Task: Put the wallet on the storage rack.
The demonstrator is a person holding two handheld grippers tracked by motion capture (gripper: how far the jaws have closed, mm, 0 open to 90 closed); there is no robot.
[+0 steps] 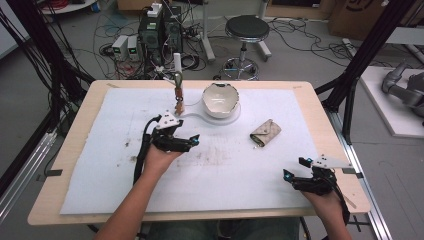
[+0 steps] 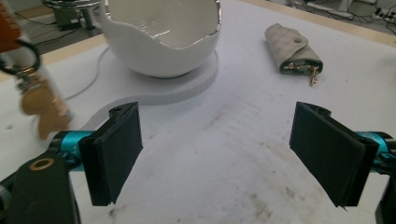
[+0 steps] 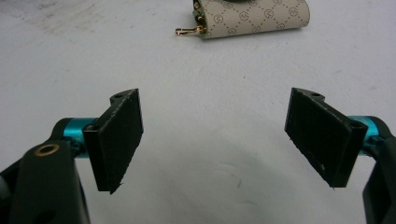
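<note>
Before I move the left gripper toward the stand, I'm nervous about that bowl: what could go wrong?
The left gripper is open, close to the keys hanging on the post, and could snag them. The jagged-rimmed white bowl sits on a thin base; a nudge might tip it. The key pouch lies well clear.

No words, numbers or brand names can be read with any certainty. A repeated monogram of small round marks set in a diamond grid is printed across the beige key pouch, but its letters are too small and blurred to be made out. A cardboard box at the far edge of the high view carries a dark printed mark that is cut off and cannot be read.
</note>
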